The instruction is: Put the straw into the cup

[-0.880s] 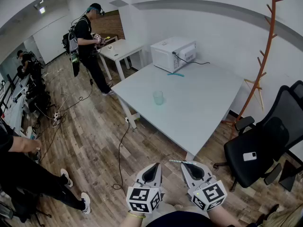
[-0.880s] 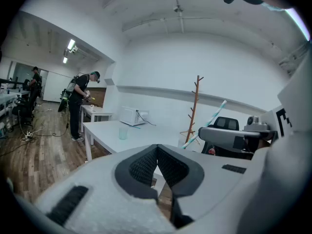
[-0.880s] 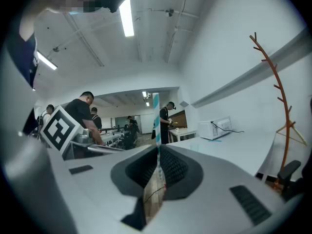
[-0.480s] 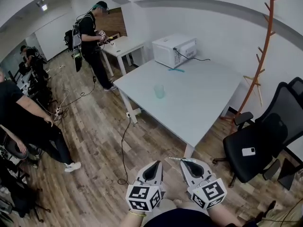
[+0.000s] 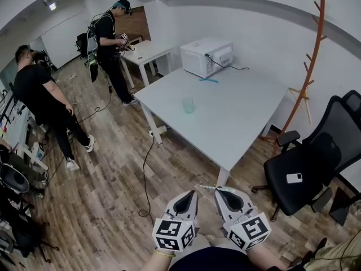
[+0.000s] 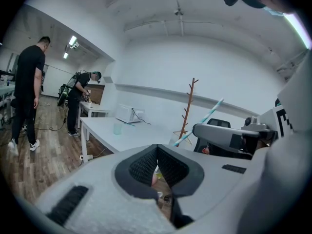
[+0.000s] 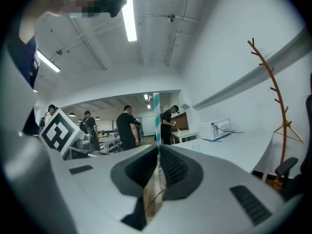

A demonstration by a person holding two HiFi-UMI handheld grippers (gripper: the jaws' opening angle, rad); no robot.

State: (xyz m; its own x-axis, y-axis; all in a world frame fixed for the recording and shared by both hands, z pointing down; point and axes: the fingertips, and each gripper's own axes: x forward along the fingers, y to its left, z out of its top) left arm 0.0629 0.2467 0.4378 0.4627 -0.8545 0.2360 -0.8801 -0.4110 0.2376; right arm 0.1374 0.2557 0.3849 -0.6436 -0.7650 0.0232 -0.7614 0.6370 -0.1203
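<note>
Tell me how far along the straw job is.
Done: the straw is picked up, clamped upright in the right gripper. In hand: it is held short of the table, over the floor. Left: get to the cup, which stands mid-table with no straw in it, and drop the straw in.

Head view steeply down, table (image 5: 237, 114) far — gripper views forward, both share table.

Bright, even lighting; fisheye-warped edges

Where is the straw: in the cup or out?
Out. The right gripper holds the straw; the cup stands apart on the table.
</note>
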